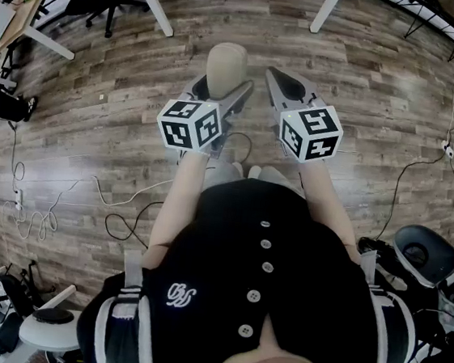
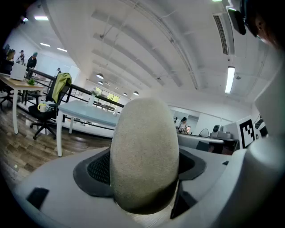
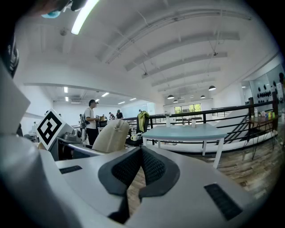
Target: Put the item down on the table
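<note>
You stood on a wood-plank floor (image 1: 369, 79) strewn with cables (image 1: 119, 197), in an open office with a pale-blue surface (image 3: 187, 132) ahead. Your left gripper (image 1: 218, 91) pinched the beige, egg-shaped item (image 2: 144, 156) in the air over the floor, well apart from the surface. Your right gripper (image 3: 141, 165) was pressed together, empty. A white monogram (image 1: 181, 295) on your black shirt couldn't be read.

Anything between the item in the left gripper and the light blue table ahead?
Nothing visible. The left gripper holds the beige egg-shaped item above wood floor, and only that floor lies before the light blue table. A chair stands off its left end.
</note>
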Action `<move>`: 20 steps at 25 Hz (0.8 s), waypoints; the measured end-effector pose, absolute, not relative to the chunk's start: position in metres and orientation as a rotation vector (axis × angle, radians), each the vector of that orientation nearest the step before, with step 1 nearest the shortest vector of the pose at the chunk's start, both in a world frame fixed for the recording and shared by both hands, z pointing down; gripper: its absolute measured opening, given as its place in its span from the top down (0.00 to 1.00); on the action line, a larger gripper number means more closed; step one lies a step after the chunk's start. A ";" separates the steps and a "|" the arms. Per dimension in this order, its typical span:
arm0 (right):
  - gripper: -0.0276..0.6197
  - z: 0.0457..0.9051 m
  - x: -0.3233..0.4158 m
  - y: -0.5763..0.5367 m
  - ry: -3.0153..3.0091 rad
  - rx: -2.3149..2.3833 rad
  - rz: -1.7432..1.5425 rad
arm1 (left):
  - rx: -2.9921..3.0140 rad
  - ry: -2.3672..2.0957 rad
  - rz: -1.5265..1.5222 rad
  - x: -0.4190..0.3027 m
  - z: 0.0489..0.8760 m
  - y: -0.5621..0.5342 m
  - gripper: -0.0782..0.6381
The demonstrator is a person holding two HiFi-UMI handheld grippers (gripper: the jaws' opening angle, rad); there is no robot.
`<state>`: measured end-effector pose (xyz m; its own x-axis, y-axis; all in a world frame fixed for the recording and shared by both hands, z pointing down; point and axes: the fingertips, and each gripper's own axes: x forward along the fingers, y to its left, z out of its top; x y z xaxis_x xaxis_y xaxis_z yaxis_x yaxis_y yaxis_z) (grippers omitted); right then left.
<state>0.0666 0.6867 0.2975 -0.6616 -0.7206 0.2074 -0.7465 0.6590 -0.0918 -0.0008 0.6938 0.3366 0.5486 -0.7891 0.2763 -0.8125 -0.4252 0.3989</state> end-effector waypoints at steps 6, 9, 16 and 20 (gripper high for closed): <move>0.94 0.297 0.062 0.680 -2.708 1.213 0.225 | 2.321 -1.269 0.064 0.001 0.335 0.684 0.33; 0.94 0.299 0.057 0.673 -2.704 1.219 0.226 | 2.332 -1.260 0.073 -0.002 0.336 0.678 0.33; 0.94 0.294 0.051 0.654 -2.771 1.264 0.269 | 2.359 -1.240 0.055 -0.011 0.334 0.658 0.33; 0.94 0.306 0.049 0.648 -2.749 1.271 0.292 | 2.367 -1.227 0.026 -0.018 0.335 0.645 0.33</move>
